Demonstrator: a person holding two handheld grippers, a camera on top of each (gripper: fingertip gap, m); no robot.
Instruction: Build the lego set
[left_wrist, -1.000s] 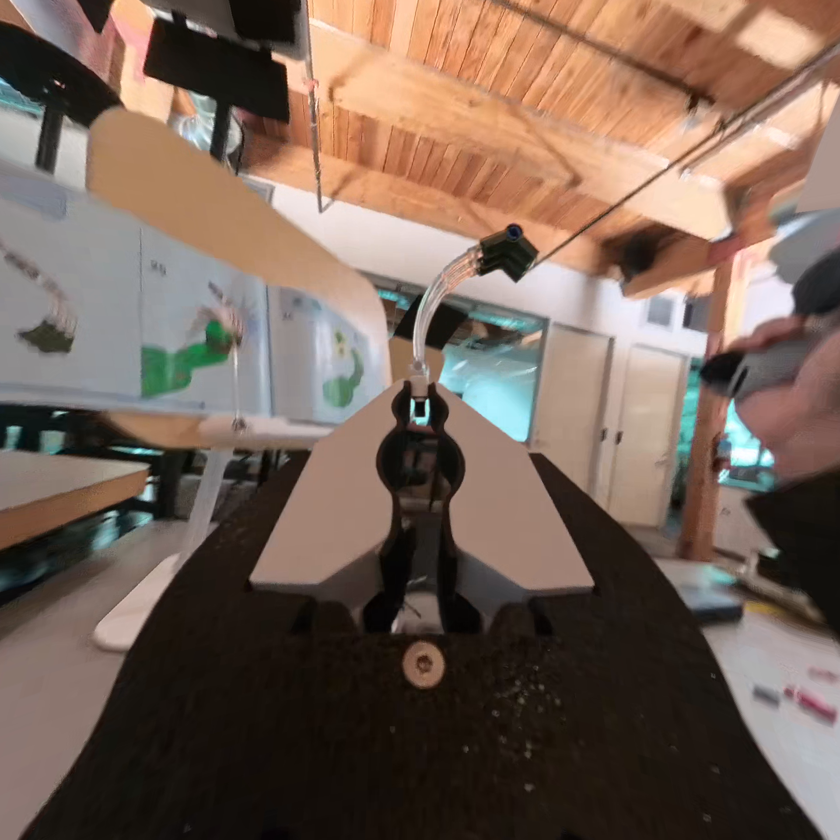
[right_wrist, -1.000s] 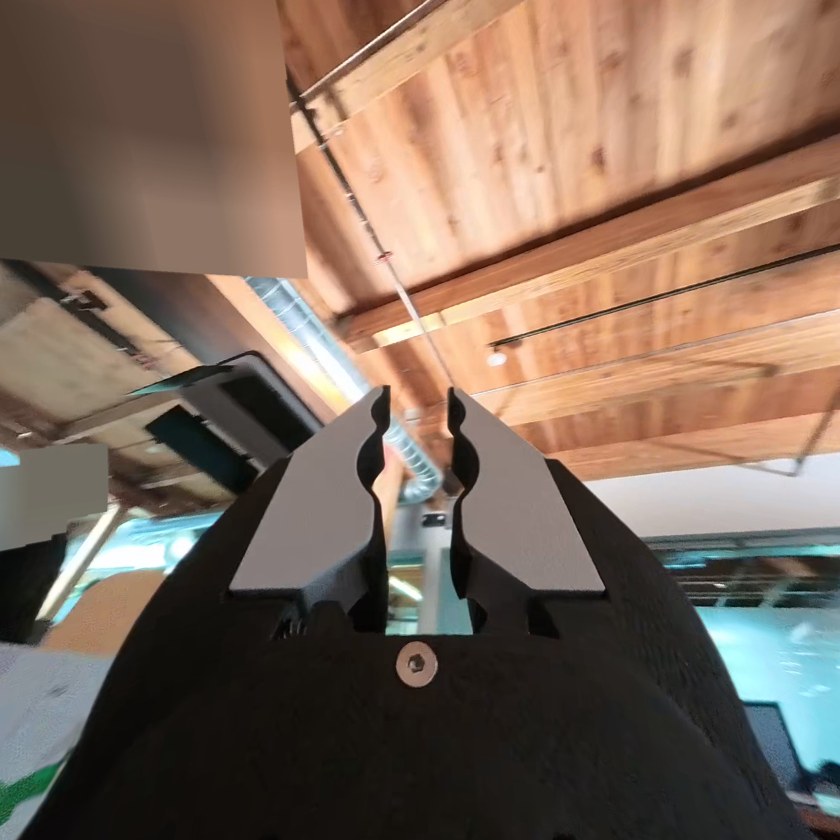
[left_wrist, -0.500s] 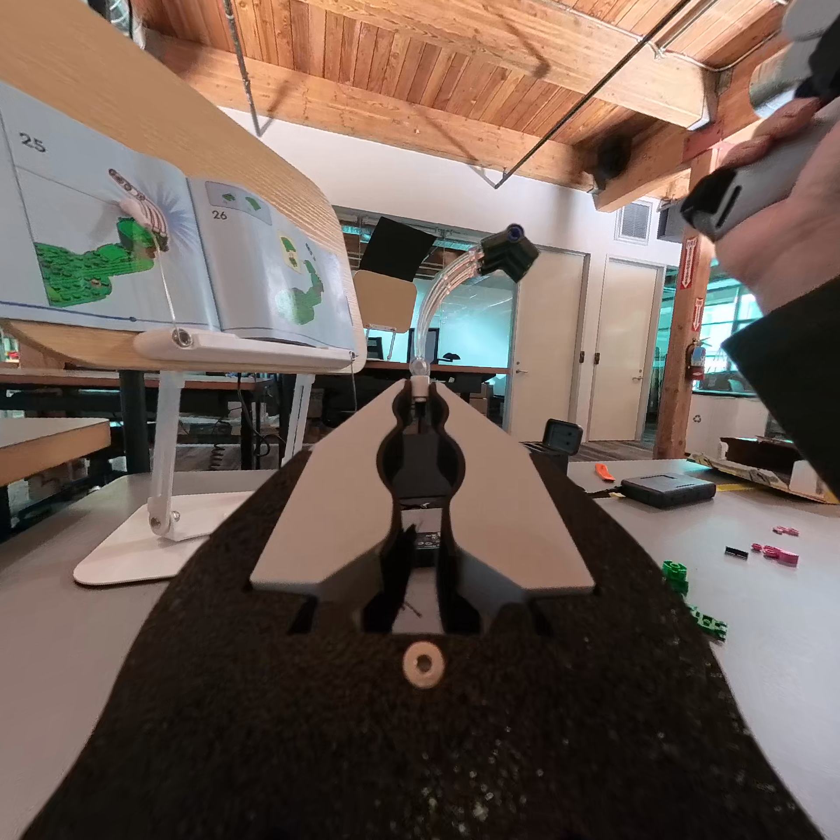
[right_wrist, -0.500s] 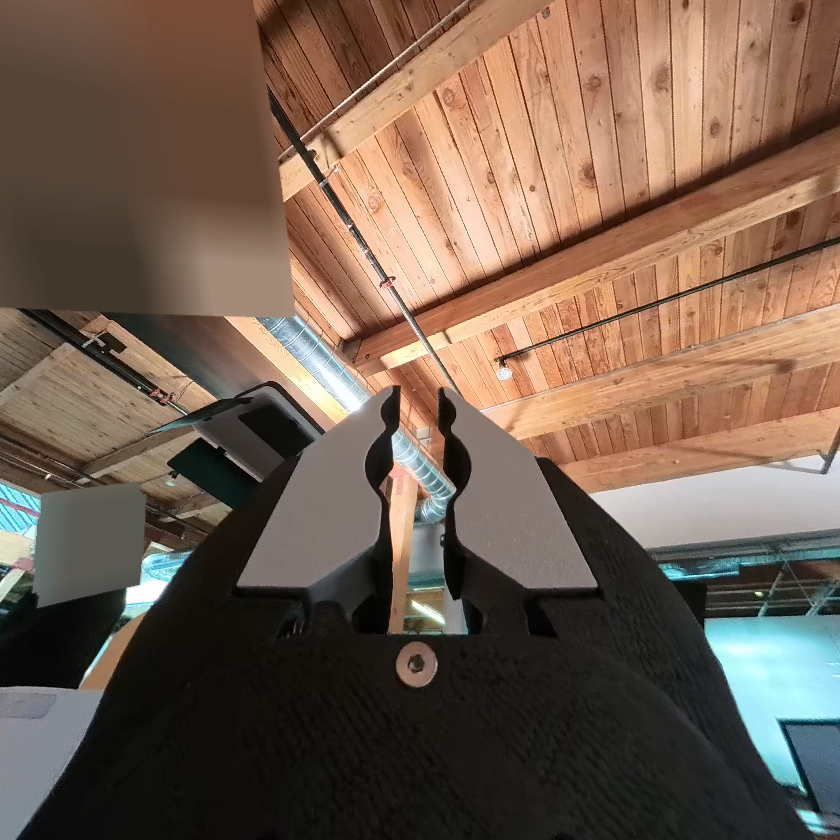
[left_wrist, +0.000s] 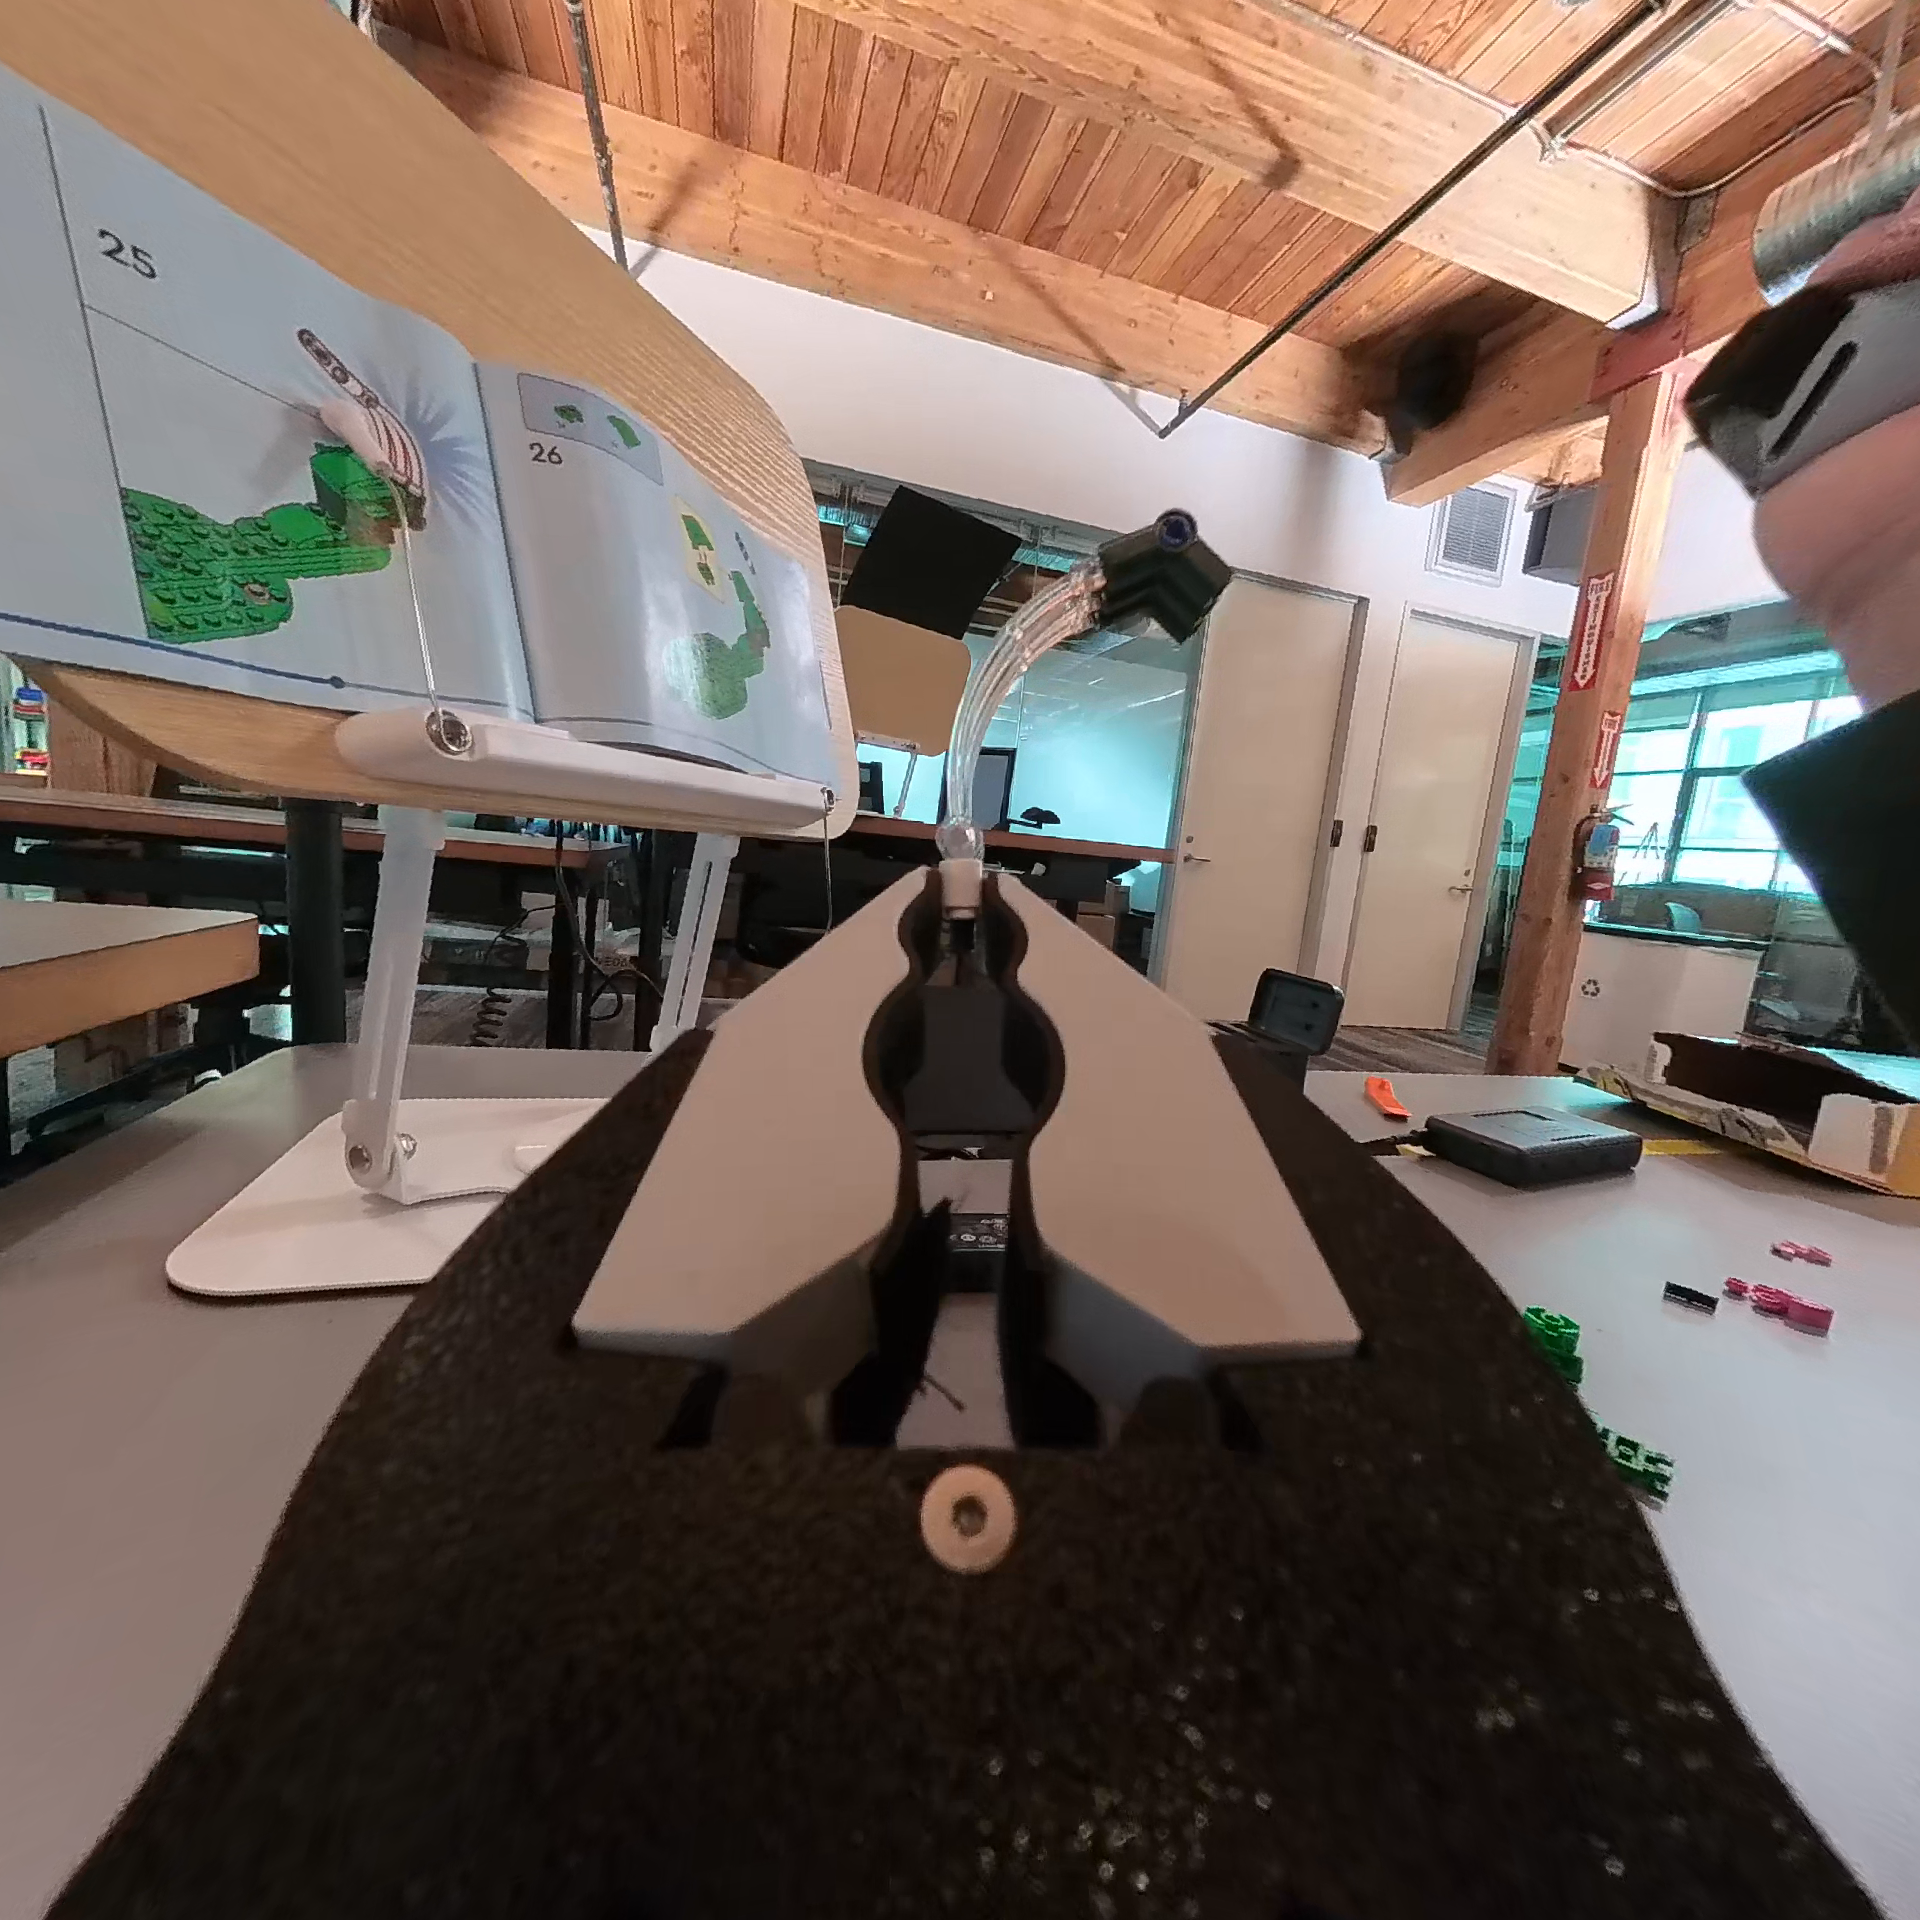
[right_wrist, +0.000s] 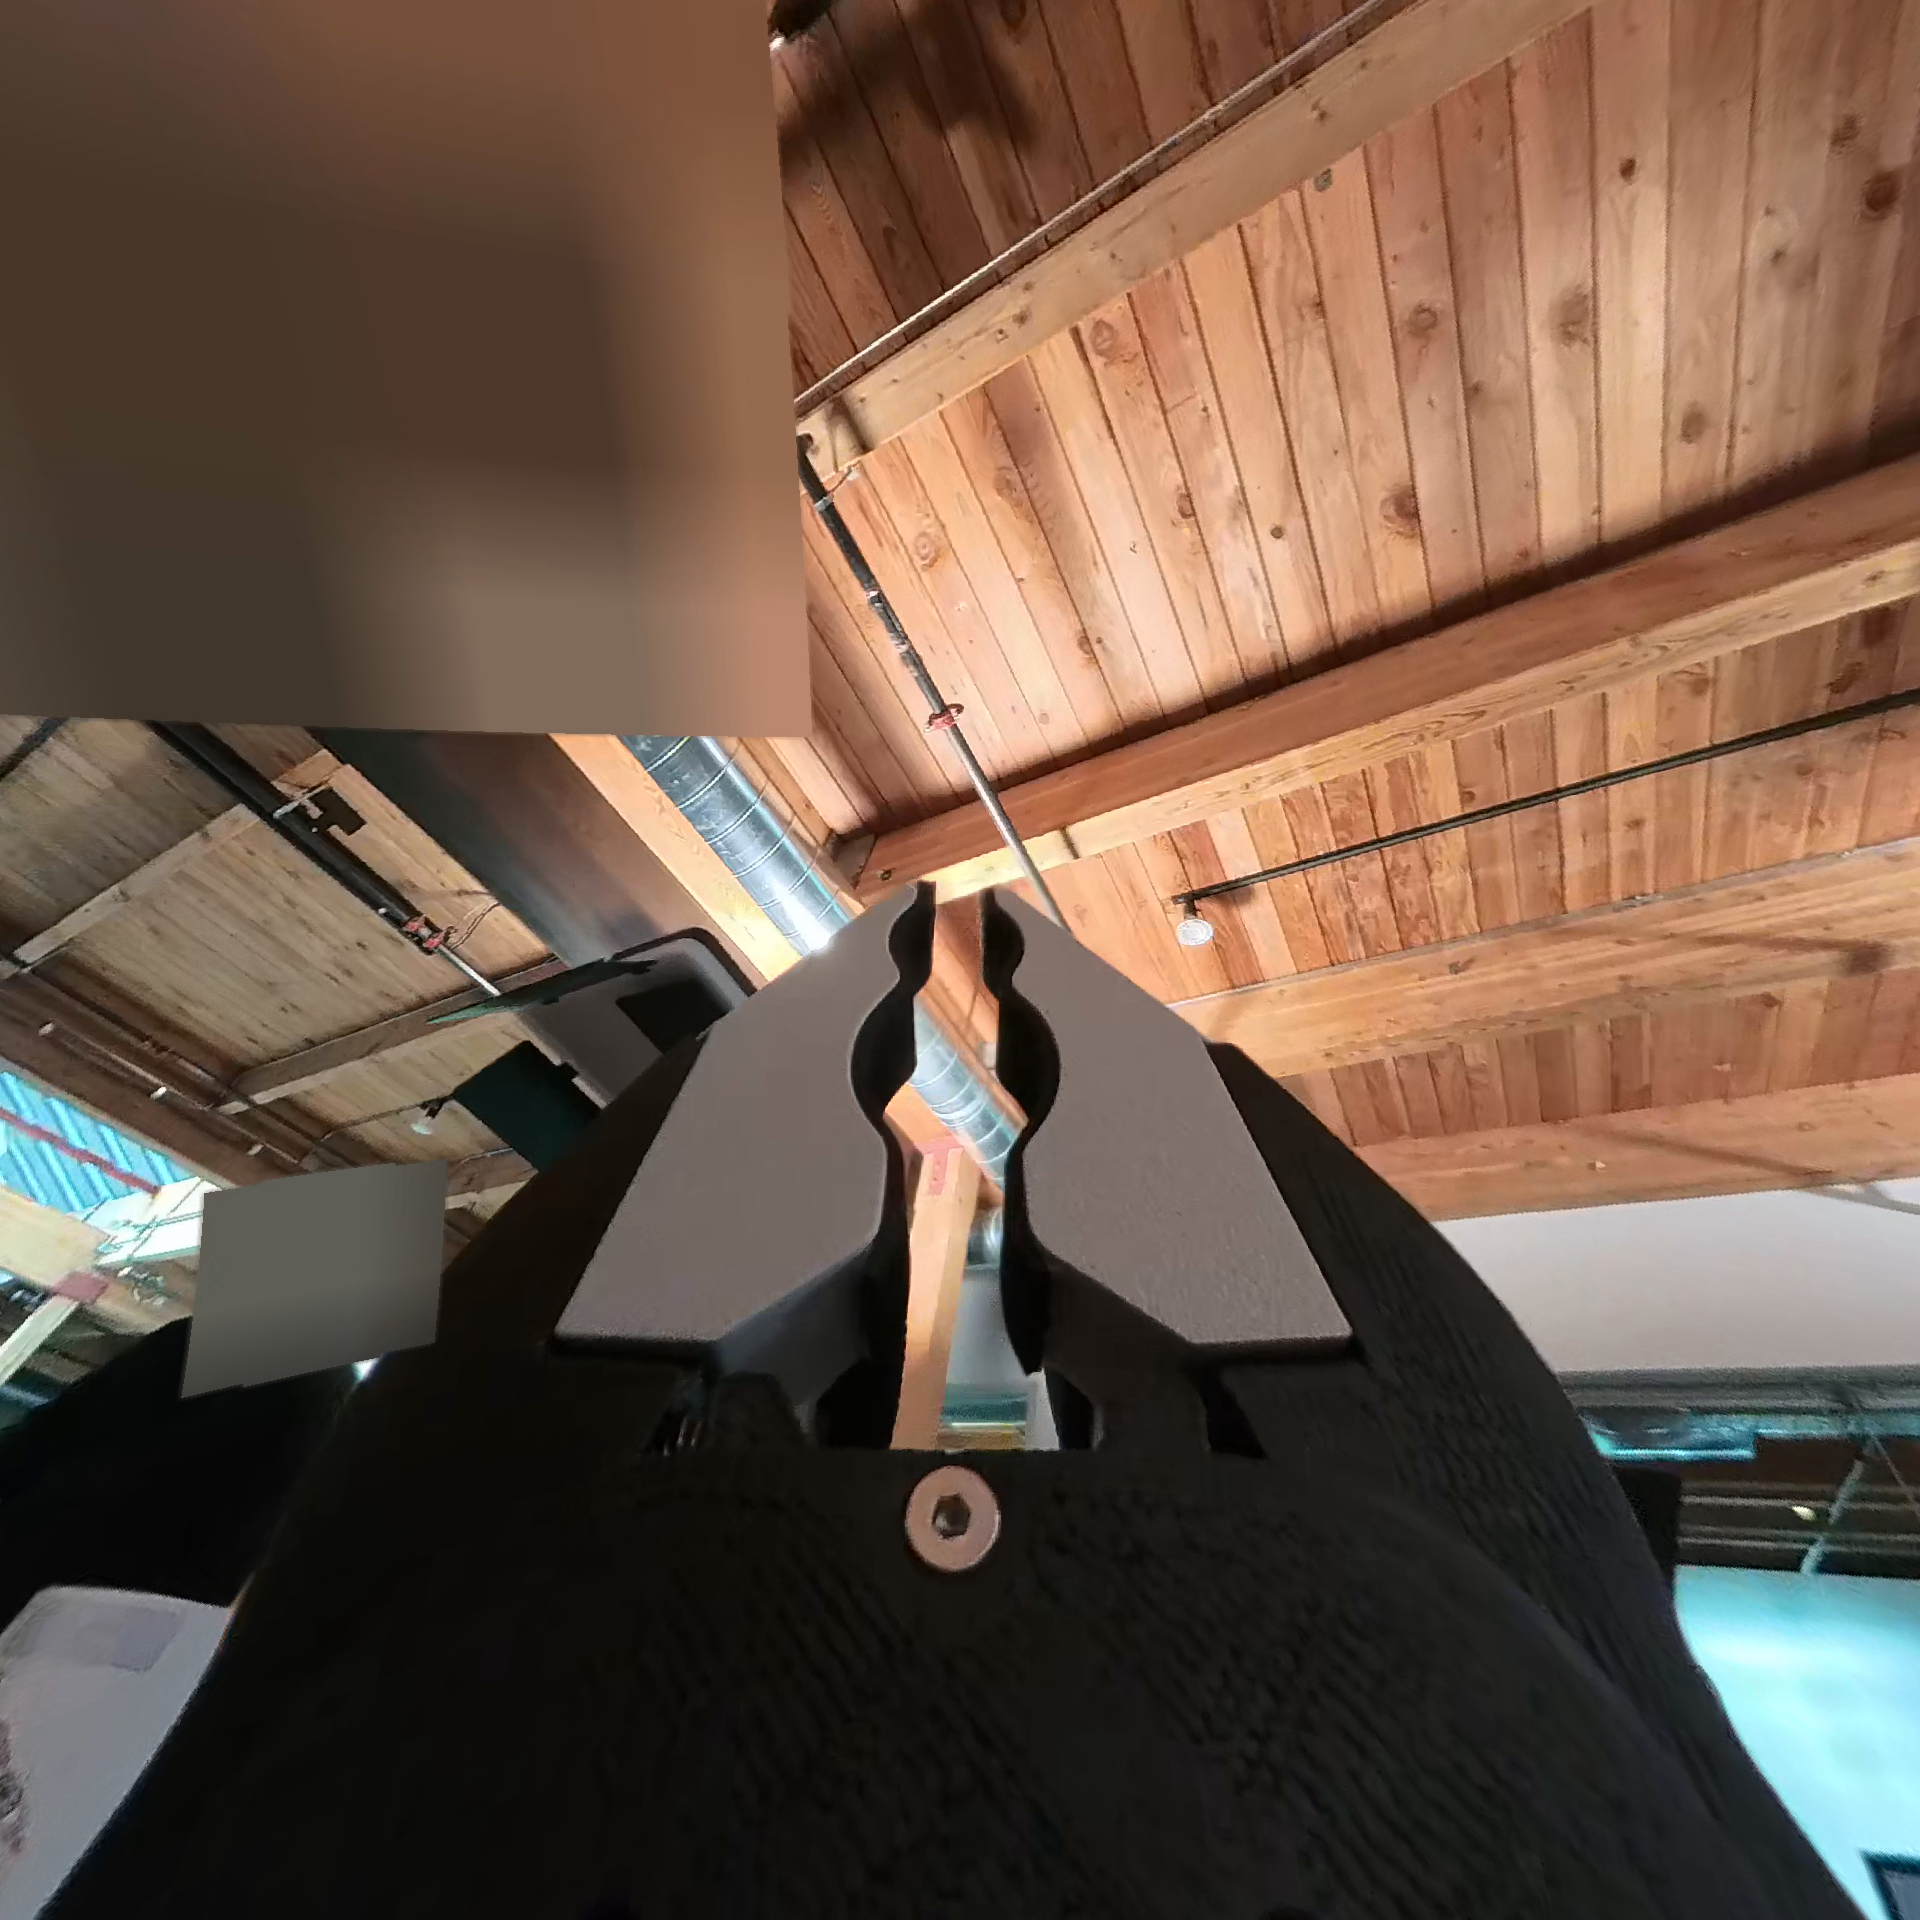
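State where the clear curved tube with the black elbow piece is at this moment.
In the left wrist view, the clear curved tube is pinched at its base by the left gripper, arching up and right, beside the instruction booklet.

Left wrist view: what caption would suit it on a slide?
Left gripper clamps a clear curved tube piece aloft beside the propped instruction booklet.

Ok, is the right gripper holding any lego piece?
No, the right gripper points at the wooden ceiling with nothing between its slightly parted fingers.
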